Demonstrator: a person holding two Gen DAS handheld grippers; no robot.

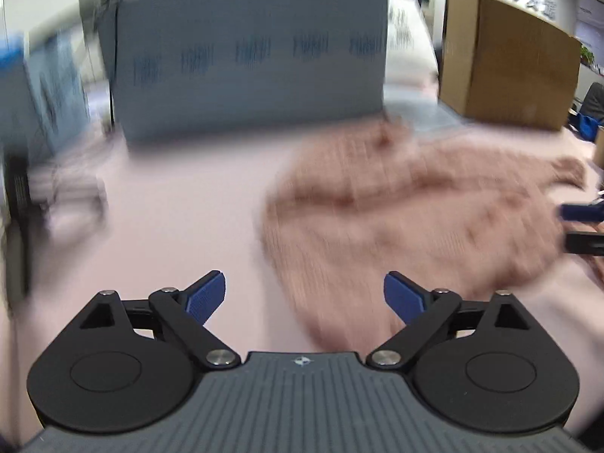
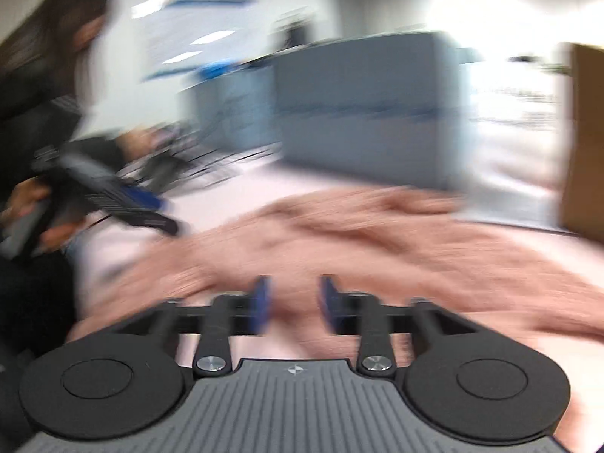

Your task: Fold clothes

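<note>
- Left tongs (image 1: 304, 296): jaws stand wide apart with nothing between the blue pads (image 1: 205, 296). They hang over the near edge of the pink garment (image 1: 415, 219), which lies below and to their right. Risk: a closure from here would catch bare surface (image 1: 170, 207) or only a thin fringe of cloth, since most of the knit lies to the right of the jaw line.
- Right tongs (image 2: 292, 307): jaws partly apart, low over the near part of the garment (image 2: 358, 249). Blur hides whether the pads touch the fabric; no cloth can be seen clamped, so I judge them not gripping. Risk: if they close on a bunched ridge, several layers may come up together and spoil the fold.
- Garment: rumpled and spread across the right and middle of the pink surface, not yet squared. Judgement: folding has no clean edge to work from. A fold laid over these wrinkles would set crooked.
- Both views are heavily smeared. Risk: fast travel near loose knit may drag or flick it out of place.
- The left tongs also show at the left of the right wrist view (image 2: 124, 204), held in a hand (image 2: 26, 204), near the garment's left edge. Risk: the two tools could cross over the cloth.
- Far side: a grey panel (image 1: 249, 56) and a cardboard box (image 1: 506, 64) stand beyond the garment. A long sweep could push cloth against them.
</note>
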